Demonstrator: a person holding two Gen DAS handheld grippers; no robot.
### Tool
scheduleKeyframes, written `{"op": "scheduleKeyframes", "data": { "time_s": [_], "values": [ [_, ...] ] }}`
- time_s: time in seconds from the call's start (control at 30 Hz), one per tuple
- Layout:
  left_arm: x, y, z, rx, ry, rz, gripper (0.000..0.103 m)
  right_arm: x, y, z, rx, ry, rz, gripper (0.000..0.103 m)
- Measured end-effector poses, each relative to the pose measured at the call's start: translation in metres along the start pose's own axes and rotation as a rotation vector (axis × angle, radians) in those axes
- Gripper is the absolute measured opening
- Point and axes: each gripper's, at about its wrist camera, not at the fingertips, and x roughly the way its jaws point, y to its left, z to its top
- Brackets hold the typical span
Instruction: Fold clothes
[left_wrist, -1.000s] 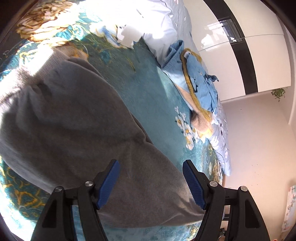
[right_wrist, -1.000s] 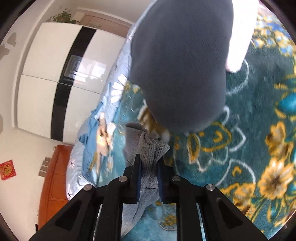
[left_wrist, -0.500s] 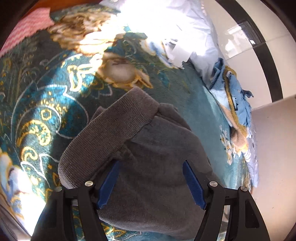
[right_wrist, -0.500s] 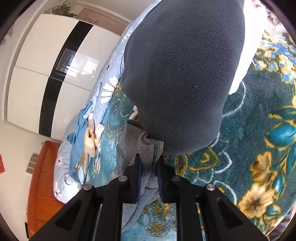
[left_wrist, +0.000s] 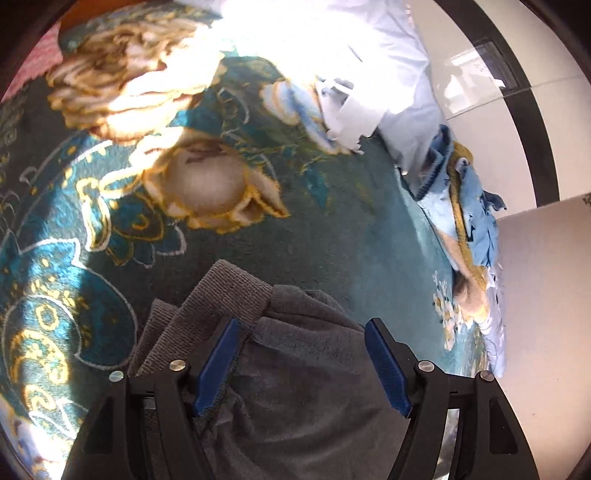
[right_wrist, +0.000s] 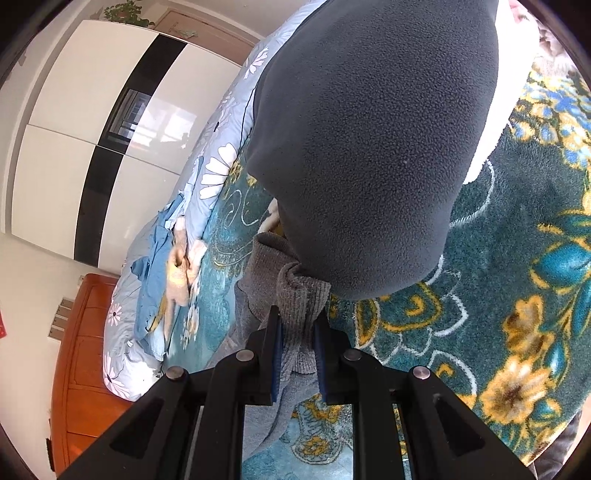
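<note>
Right gripper (right_wrist: 297, 332) is clamped tight on the grey sweater (right_wrist: 295, 291) cuff at bottom centre — left gripper (left_wrist: 299, 360) gapes wide, holding nothing, sweater spread underneath

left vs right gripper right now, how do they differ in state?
1. The left gripper has its jaws wide apart; the right gripper has its jaws closed.
2. The left gripper grips nothing, with the grey garment lying loose between its fingers; the right gripper pinches the garment's ribbed cuff.
3. A dark fleece sleeve fills the right wrist view; the left wrist view shows none.

Both have blue pads and sit over the floral blanket.
</note>
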Motion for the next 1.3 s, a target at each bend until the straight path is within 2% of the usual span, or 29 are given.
{"op": "scheduleKeyframes", "data": {
  "time_s": [0.13,0.3,0.4,0.47,0.6,0.7,0.83,1.0,1.1,1.3],
  "values": [
    [-0.001,-0.011,-0.022,-0.005,0.030,-0.068,0.074,-0.002,0.008,-0.002,-0.023,0.000,-0.001,0.016],
    [-0.003,-0.025,-0.050,-0.012,0.068,-0.152,0.076,-0.010,0.053,-0.005,-0.161,-0.028,-0.001,0.016],
    [0.027,-0.048,-0.082,0.042,0.163,-0.159,0.076,-0.012,0.096,-0.016,-0.291,-0.042,0.003,0.016],
    [0.050,-0.056,-0.098,0.038,0.223,-0.162,0.076,-0.007,0.129,-0.031,-0.400,-0.031,0.013,0.016],
    [0.069,-0.065,-0.114,-0.006,0.275,-0.205,0.076,0.013,0.193,-0.076,-0.604,0.022,0.041,0.016],
    [0.066,-0.073,-0.118,0.005,0.280,-0.228,0.076,0.039,0.230,-0.119,-0.737,0.079,0.066,0.016],
    [0.049,-0.072,-0.116,0.004,0.243,-0.237,0.076,0.076,0.260,-0.180,-0.848,0.191,0.112,0.016],
    [0.033,-0.055,-0.108,-0.032,0.200,-0.231,0.076,0.113,0.283,-0.261,-1.004,0.318,0.129,0.016],
    [0.028,-0.048,-0.103,-0.055,0.183,-0.229,0.076,0.132,0.286,-0.302,-1.099,0.373,0.101,0.016],
    [0.029,-0.037,-0.103,-0.080,0.193,-0.232,0.076,0.159,0.270,-0.330,-1.139,0.463,0.044,0.019]
  ]
}}
